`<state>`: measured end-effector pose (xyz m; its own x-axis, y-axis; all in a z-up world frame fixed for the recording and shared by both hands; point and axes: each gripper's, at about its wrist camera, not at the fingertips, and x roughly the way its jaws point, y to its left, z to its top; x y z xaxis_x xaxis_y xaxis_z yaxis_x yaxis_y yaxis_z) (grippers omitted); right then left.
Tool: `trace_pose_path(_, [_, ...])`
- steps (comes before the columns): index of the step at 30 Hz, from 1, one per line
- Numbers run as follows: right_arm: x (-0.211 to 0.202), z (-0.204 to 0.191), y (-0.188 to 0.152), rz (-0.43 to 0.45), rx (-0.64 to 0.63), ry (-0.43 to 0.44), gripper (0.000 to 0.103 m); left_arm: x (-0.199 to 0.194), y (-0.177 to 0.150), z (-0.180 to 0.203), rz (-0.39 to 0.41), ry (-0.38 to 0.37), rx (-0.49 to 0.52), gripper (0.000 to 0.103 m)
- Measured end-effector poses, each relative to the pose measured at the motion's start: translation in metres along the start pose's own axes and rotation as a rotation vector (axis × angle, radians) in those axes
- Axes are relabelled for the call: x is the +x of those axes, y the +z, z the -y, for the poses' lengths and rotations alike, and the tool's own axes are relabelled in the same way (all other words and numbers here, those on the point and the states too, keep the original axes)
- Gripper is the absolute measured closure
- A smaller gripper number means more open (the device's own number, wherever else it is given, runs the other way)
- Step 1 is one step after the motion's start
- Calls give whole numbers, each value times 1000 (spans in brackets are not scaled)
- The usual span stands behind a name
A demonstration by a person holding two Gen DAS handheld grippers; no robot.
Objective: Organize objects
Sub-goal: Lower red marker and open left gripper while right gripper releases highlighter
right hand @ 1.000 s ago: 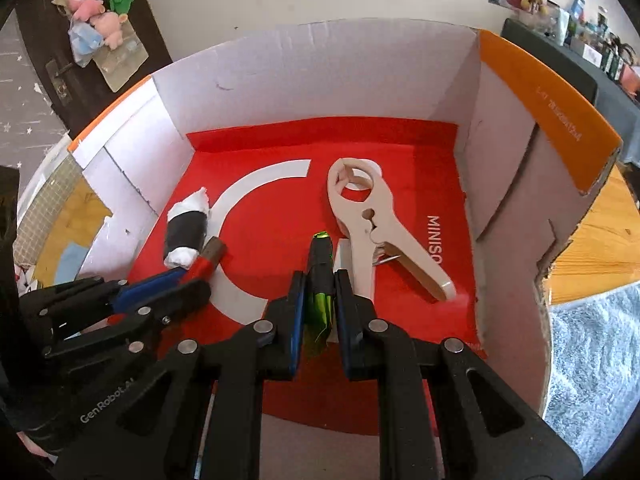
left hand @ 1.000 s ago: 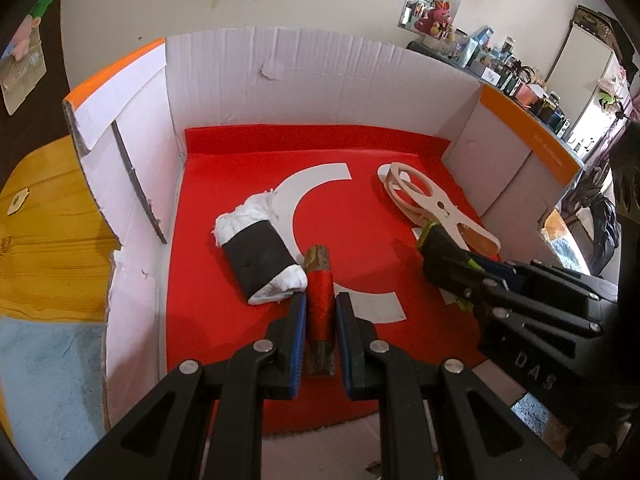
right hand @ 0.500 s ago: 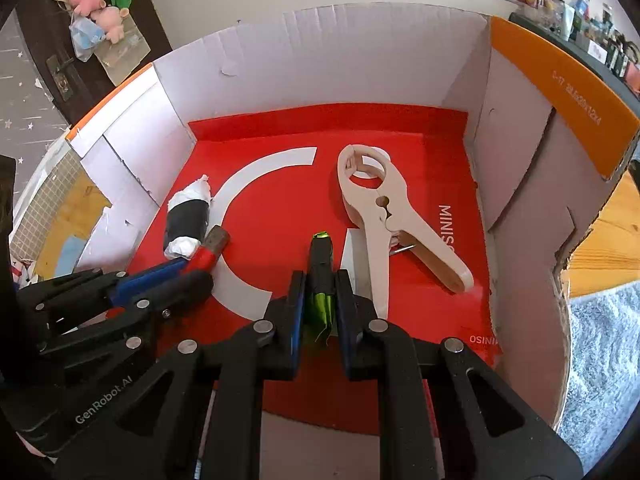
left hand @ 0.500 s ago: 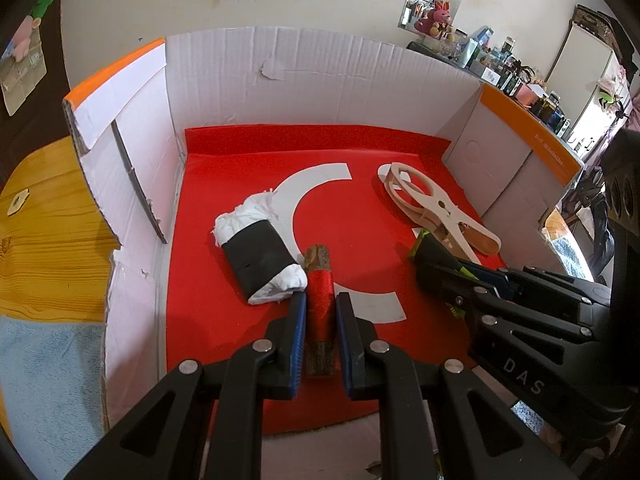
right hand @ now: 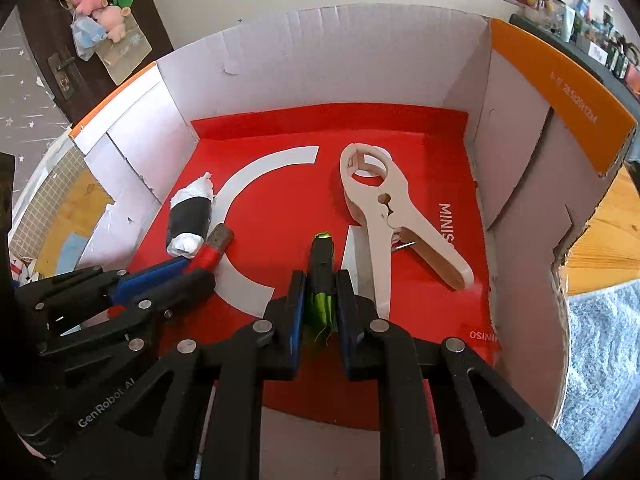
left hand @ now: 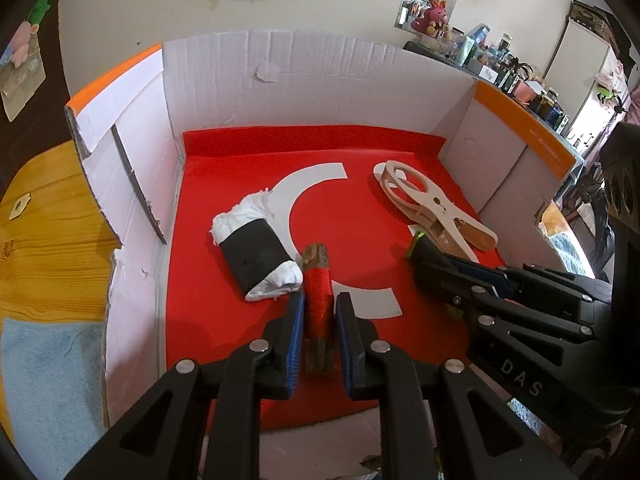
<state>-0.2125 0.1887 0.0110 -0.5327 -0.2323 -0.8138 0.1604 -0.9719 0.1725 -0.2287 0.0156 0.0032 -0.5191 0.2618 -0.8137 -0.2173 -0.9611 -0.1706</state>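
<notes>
Now our left tool (left hand: 316, 312) has just been loosening around the stiff, light red stick (left hand: 317, 280) on the box (left hand: 280, 100) floor; our right tool (right hand: 320, 304) is clenched on the thin green stick (right hand: 322, 276), best held mid-length.

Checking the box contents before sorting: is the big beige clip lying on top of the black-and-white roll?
No, the beige clip lies flat on the red liner, well apart from the black-and-white roll.

Bright, even daylight; soft shadows, sharp focus, strong fisheye bending at edges.
</notes>
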Motion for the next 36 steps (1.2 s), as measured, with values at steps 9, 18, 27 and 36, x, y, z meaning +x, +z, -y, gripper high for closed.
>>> trace_pose_path(9, [-1,-1,-3,-1,2,11,88,-7,-2,0,19,4,14,74])
trace_pose_path(18, [-8,-4,-7,15,-2,16,88,-15,-6,0,38,13,18,72])
trace_pose_path(27, [-18,-8,-11,31,-11,24,87,-25,-15,3,62,38,14,65])
trace_pose_path(36, [-28,-14,-15,55,-20,23,60,-36,-22,4,86,48,5,60])
